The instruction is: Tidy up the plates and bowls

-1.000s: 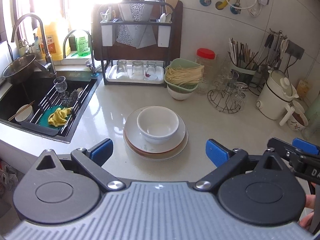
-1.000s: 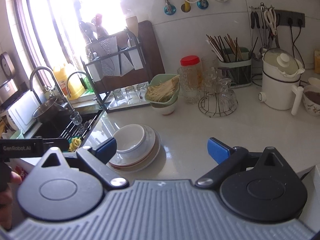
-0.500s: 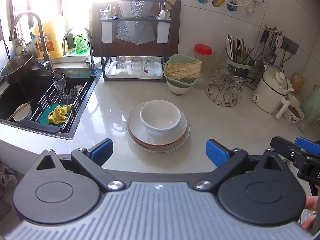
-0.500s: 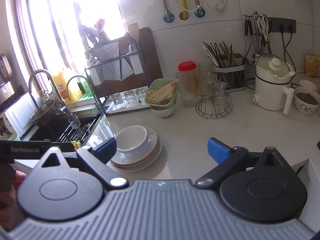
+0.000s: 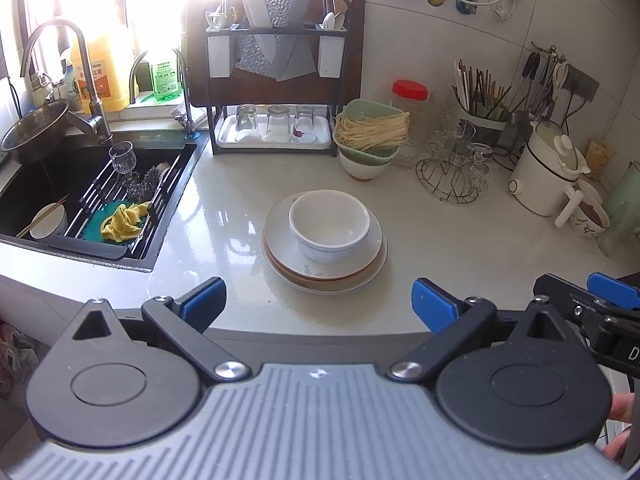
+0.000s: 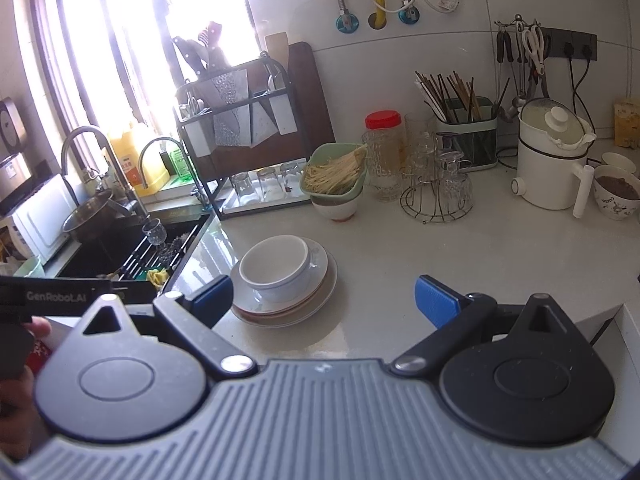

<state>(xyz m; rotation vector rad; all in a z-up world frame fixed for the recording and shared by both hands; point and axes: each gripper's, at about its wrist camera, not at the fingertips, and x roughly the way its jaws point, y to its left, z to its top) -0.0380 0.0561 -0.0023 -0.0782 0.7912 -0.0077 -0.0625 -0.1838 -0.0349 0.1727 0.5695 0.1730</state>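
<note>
A white bowl sits on a stack of plates in the middle of the pale counter; the bowl and plates also show in the right wrist view. My left gripper is open and empty, held back from the counter's front edge, facing the stack. My right gripper is open and empty, to the right of the stack and above the counter edge. Its blue fingertips show at the far right of the left wrist view.
A black sink with a drying rack, wine glass, small bowl and yellow cloth lies left. A dish rack with upturned glasses stands at the back. A green bowl of noodles, a glass holder and a white kettle stand behind and right.
Both grippers have drawn back and risen a little from the counter; the stack looks slightly farther away. The bowl and plates have not moved. Both stay open.
</note>
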